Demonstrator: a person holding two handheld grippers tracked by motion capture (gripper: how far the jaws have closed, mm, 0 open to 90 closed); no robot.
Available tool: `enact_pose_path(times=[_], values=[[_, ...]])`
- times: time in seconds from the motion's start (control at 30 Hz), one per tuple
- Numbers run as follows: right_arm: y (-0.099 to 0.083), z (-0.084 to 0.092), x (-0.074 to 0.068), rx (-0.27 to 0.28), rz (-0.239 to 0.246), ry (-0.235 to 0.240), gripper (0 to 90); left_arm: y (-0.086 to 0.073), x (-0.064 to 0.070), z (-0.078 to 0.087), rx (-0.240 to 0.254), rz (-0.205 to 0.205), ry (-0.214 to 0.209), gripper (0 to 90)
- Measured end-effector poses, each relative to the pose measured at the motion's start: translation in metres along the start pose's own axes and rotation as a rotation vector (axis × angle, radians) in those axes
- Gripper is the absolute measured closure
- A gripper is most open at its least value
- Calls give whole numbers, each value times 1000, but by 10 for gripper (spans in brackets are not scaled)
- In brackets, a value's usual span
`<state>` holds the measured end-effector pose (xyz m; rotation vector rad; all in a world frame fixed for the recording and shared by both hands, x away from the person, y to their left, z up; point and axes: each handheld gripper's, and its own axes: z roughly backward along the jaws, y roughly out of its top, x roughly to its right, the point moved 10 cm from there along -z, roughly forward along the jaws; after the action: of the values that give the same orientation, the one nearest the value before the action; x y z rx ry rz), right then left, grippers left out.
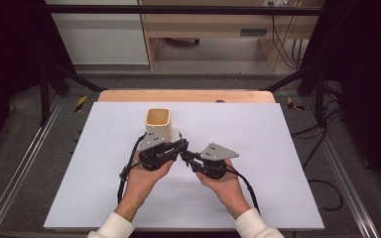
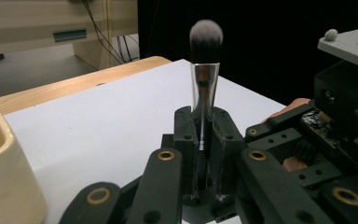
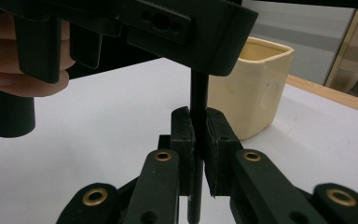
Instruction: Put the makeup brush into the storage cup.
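While both tongs clamp one makeup brush, here is the state:

brush: makeup brush (image 2: pixel 205 79), dark handle, shiny metal ferrule, dark bristle head with pale tips; held above the table between the two tongs, roughly mid-table, in front of the cup.
brush, left gripper view: stands up out of the closed jaws, ferrule just above the pads, bristle head on top against the dark background.
brush, right gripper view: the dark handle (image 3: pixel 198 100) runs up from the closed jaws and passes behind the other gripper's body; bristle end hidden there.
left tongs: (image 1: pixel 180 147) closed on the brush, pads pressed on the stem just below the ferrule.
right tongs: (image 1: pixel 186 156) closed on the brush handle, pads tight on both sides.
tongs relation: tips meet nose to nose in the high view, just beside each other; the brush itself is too small to make out there.
hands: left hand (image 1: pixel 146 173) and right hand (image 1: pixel 222 184) each wrap a gripper body, white sleeves at the bottom edge.
cup: cream square-mouthed cup (image 1: pixel 158 124), upright, just behind the left gripper, inside looks empty from above.
table: white sheet (image 1: pixel 258 139) on a wooden table, wood edge showing at the far side.
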<state>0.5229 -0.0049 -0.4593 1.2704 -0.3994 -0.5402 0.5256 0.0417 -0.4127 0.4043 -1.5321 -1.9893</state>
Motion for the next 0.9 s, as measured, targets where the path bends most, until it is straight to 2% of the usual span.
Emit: enact_pose_path(times=[0.17, 0.3, 0.33, 0.37, 0.4, 0.43, 0.47, 0.5, 0.53, 0.57, 0.6, 0.63, 0.67, 0.7, 0.73, 0.9], values=[[0, 0, 0, -2, 3, -1, 830, 0, 1, 1, 0, -8, -6, 831], [-1, 0, 0, -10, 14, -7, 768, 3, 0, 3, 9, -13, 1, 832], [-2, 1, 2, -17, 24, -18, 694, 4, -2, 5, 13, -16, 7, 832], [-2, 1, 2, -17, 24, -18, 694, 4, -2, 5, 13, -16, 7, 832], [-3, 2, 0, -26, 42, -17, 624, 5, -4, 6, 12, -27, 17, 832], [-3, 2, 0, -26, 42, -17, 624, 5, -4, 6, 12, -27, 17, 832], [-4, 3, 0, -41, 51, -29, 526, 6, -6, 7, 11, -34, 24, 832], [-4, 3, 0, -41, 51, -29, 526, 6, -7, 8, 13, -37, 28, 832], [-6, 5, 1, -58, 53, -38, 456, 8, -8, 9, 17, -46, 36, 832], [-6, 5, 1, -58, 53, -38, 456, 8, -8, 9, 17, -46, 36, 832], [-7, 6, 2, -75, 55, -47, 393, 9, -10, 11, 19, -51, 42, 832], [-7, 6, 2, -75, 55, -47, 393, 9, -10, 11, 19, -51, 42, 832], [-8, 9, 4, -92, 56, -58, 328, 11, -12, 13, 21, -57, 49, 832], [-8, 9, 4, -92, 56, -58, 328, 11, -12, 13, 21, -57, 49, 832], [-10, 11, 6, -105, 54, -70, 253, 12, -13, 14, 23, -58, 54, 832], [-11, 17, 11, -115, 47, -89, 172, 15, -17, 17, 27, -66, 64, 832]])
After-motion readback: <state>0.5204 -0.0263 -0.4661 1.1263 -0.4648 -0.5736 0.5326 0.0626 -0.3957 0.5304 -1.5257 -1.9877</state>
